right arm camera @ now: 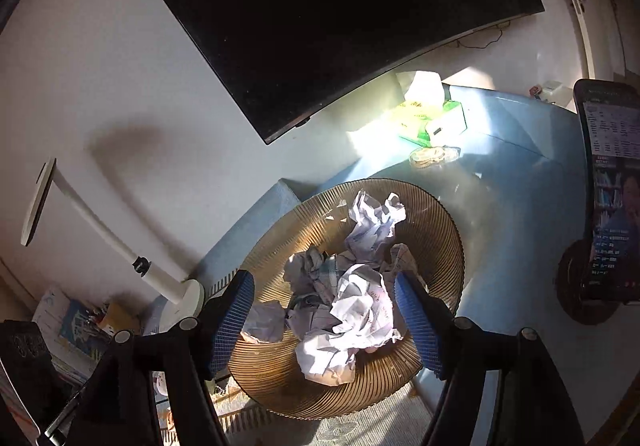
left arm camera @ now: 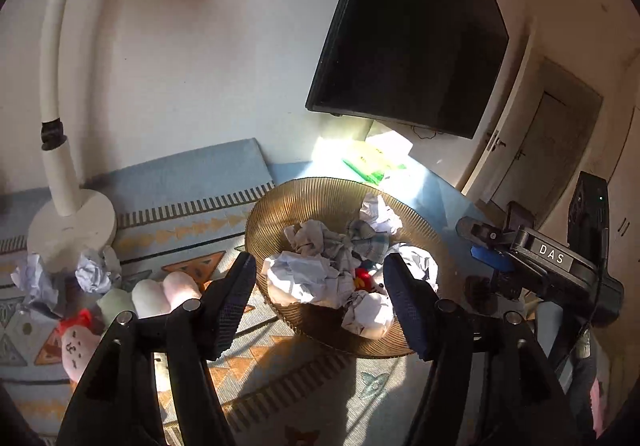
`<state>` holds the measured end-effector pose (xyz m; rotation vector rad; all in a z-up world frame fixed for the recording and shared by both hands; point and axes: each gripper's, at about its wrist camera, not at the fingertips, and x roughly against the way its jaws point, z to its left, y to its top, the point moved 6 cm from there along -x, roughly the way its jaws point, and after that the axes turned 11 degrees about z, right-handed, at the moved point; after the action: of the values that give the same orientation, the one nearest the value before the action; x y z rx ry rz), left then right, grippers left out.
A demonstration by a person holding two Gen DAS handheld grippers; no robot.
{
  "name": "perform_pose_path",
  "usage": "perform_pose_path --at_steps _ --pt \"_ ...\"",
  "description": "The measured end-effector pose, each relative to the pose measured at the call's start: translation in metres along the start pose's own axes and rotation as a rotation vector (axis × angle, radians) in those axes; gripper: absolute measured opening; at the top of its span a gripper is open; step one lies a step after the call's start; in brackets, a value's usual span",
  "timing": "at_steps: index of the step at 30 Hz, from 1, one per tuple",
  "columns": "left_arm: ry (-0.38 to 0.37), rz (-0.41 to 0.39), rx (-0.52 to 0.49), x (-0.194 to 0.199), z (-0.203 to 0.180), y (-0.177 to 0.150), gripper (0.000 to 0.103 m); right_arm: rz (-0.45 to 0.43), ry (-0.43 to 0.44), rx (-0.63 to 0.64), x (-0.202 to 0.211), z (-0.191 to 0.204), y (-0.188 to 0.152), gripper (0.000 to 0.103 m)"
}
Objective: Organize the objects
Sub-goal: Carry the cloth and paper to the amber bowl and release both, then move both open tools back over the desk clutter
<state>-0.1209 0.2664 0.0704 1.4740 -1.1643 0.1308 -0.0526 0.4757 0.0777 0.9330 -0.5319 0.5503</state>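
— Left wrist view: both tools hang part-open and empty over the ribbed basket (left arm camera: 280, 202), which already holds crumpled paper (left arm camera: 308, 278).
— Next step?
— Probably fetching the loose paper ball (left arm camera: 94, 272) by the lamp base (left arm camera: 72, 224), left of the left tool (left arm camera: 320, 300); it needs swinging over and closing.
— Right tool (right arm camera: 326, 322)?
— Empty above the basket.

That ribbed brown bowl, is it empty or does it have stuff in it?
Not empty. The ribbed bowl holds a heap of crumpled paper balls covering its middle, plus something small and red.
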Motion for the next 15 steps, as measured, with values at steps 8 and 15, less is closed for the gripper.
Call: perform_pose_path --at_steps 8,15 --pt "0.157 -0.170 0.071 0.119 0.042 -0.053 0.064 0.032 0.130 0.239 0.006 0.104 -0.055 0.083" --pt "0.438 -0.117 0.203 0.138 0.139 -0.128 0.093 0.149 0.136 0.349 -0.083 0.131 -0.150 0.098"
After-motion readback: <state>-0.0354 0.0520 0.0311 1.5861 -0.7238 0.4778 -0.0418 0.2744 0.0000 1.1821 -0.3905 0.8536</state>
